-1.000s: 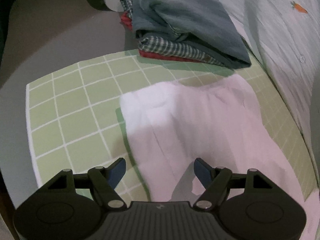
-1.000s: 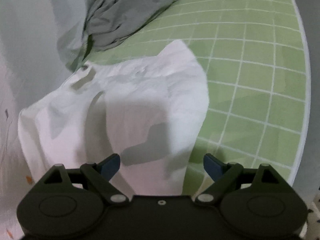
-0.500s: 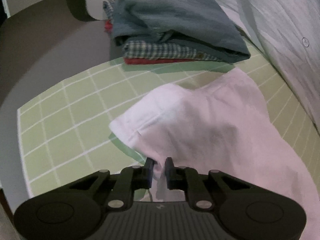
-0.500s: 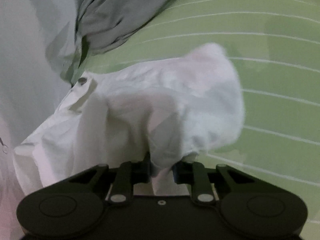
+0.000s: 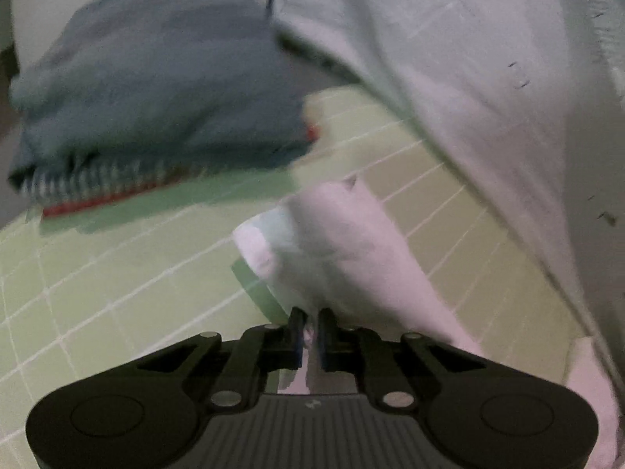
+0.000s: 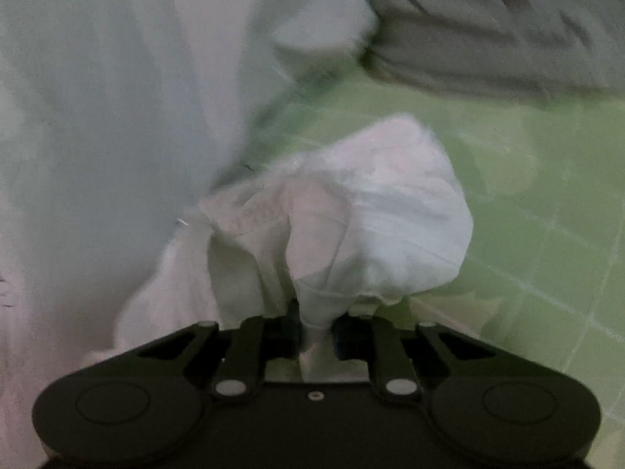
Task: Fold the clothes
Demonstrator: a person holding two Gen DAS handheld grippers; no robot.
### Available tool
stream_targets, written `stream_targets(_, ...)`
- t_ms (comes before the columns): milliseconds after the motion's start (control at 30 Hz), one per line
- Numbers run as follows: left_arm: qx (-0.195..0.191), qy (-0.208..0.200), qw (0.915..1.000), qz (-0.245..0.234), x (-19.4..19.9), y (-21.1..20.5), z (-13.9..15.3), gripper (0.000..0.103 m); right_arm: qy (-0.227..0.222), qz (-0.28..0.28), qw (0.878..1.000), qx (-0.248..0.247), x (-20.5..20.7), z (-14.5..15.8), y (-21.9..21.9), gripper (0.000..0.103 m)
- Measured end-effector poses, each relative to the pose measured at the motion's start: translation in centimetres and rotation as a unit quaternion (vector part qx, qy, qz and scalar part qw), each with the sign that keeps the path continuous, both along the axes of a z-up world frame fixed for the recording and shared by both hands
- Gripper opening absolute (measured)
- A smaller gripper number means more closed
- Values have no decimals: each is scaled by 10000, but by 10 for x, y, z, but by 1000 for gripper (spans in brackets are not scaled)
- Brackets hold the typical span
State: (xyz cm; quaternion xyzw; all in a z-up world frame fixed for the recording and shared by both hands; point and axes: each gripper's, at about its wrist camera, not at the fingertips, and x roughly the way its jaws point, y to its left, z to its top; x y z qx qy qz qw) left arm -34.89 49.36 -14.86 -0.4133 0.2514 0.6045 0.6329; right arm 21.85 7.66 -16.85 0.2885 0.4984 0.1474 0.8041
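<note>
A white garment (image 5: pixel 343 242) is bunched and lifted off the green grid mat (image 5: pixel 117 273). My left gripper (image 5: pixel 308 312) is shut on one pinched edge of it, and the cloth rises in a fold from the tips. In the right wrist view the same white garment (image 6: pixel 371 211) balloons above my right gripper (image 6: pixel 317 312). Its jaws are still closing, and a twisted strip of cloth is pressed between the pads. Both views are blurred by motion.
A stack of folded clothes (image 5: pixel 164 90), blue on top with checked and red layers below, lies at the mat's far left. A pale sheet-like cloth (image 5: pixel 488 78) fills the right side. A grey garment (image 6: pixel 500 27) lies crumpled at the far right of the mat (image 6: pixel 547 215).
Both grippers went from wide open over the flat white garment to shut on its edge. They have lifted and carried it across the mat, bunching it, and the folded stack now looms closer.
</note>
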Motion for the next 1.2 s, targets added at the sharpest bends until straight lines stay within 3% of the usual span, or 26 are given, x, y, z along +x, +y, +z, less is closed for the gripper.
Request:
stream_targets(267, 885, 36, 9961, 58, -26, -41, 72, 5, -1045, 111, 9919, 710, -48, 86, -88, 11)
stream_targets(467, 1838, -268, 9823, 255, -91, -110, 146, 4, -1730, -36, 9746, 1418, -98, 134, -167, 10)
stream_targets(567, 1908, -374, 9800, 422, -130, -147, 159, 5, -1891, -269, 9703, 1487, -126, 138, -217, 10)
stream_targets(667, 1527, -101, 9863, 624, -156, -178, 137, 5, -1725, -354, 9777, 1147, -153, 119, -259, 10)
stream_targets(800, 192, 168, 9935, 1107, -183, -196, 74, 9, -631, -120, 9979, -36, -171, 59, -289, 19)
stream_targets(867, -79, 301, 9928, 1160, -189, -206, 57, 9, -53, -67, 9995, -319, -180, 29, -299, 23)
stream_targets(933, -42, 455, 9935, 1047, -188, -215, 55, 14, 196, -98, 9989, -412, -188, 16, -305, 39)
stream_targets(1100, 115, 438, 9954, 846, -184, -220, 64, 24, -261, 82, 9964, -808, -197, 30, -294, 70)
stream_targets(1200, 171, 410, 9967, 680, -179, -223, 64, 33, -721, 321, 9896, -1200, -203, 43, -284, 77)
